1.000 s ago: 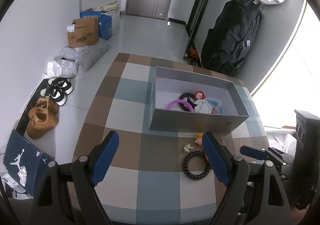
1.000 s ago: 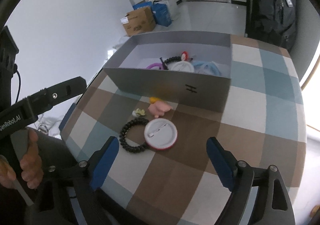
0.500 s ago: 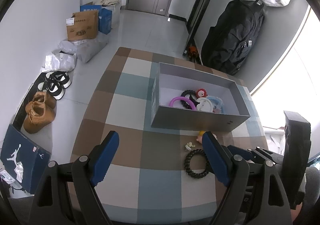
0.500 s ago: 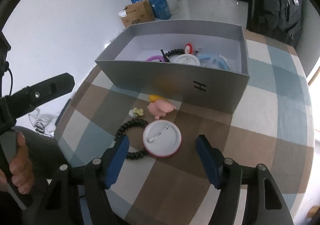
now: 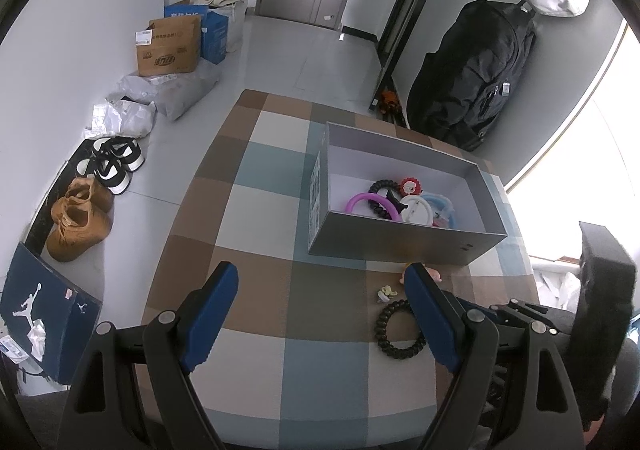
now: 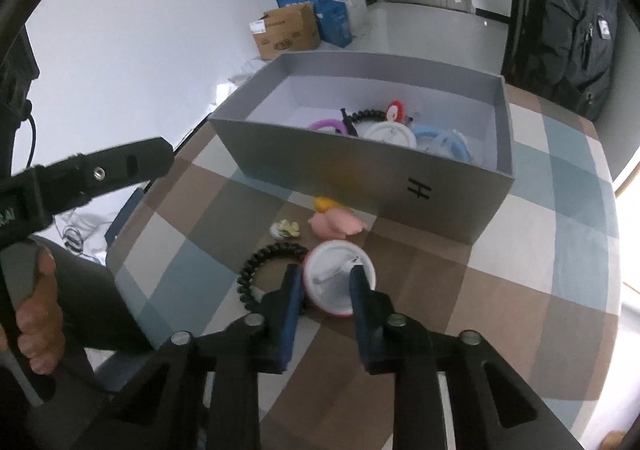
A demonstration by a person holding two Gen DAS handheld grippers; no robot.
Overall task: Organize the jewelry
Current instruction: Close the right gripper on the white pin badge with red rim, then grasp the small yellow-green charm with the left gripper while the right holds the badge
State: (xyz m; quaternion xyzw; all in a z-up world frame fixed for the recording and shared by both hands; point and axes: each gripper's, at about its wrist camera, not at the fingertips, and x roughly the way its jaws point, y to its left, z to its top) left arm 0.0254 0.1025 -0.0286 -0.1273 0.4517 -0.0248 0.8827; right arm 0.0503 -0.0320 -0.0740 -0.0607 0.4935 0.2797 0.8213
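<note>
While the right gripper (image 6: 323, 277) tilts down over the checked tablecloth (image 6: 540, 270), its blue-padded jaws are closing with the round pin badge (image 6: 334, 270) between them; the badge lies back-up, white with a red rim and a metal pin across it, and whether the pads already press on it I cannot tell for certain, since the fingers overlap its face rather than its edge. Touching the badge's left side is a black beaded bracelet (image 6: 264, 262), partly hidden behind the left finger. Just beyond them lie a small cream flower-shaped piece (image 6: 285, 229), a pink figure (image 6: 338, 224) and a yellow piece (image 6: 325, 204) close to the front wall of the grey cardboard box (image 6: 360, 166). Inside the box, gathered toward its right half, are a purple ring (image 6: 324, 125), a black beaded bracelet, a second white round badge (image 6: 388, 134), a red-and-white flower charm (image 6: 395, 110) and pale blue rings (image 6: 444, 140).

The left gripper (image 5: 320, 286) hangs above the near part of the table with its jaws wide apart and nothing between them; in its view the bracelet on the cloth sits just inside its right finger. A hand (image 6: 38, 314) grips the left tool's handle at the left edge of the right-wrist view. On the floor beyond the table stand tan boots (image 5: 78, 218), black-and-white sneakers (image 5: 112, 164) and a brown carton (image 5: 170, 48).
</note>
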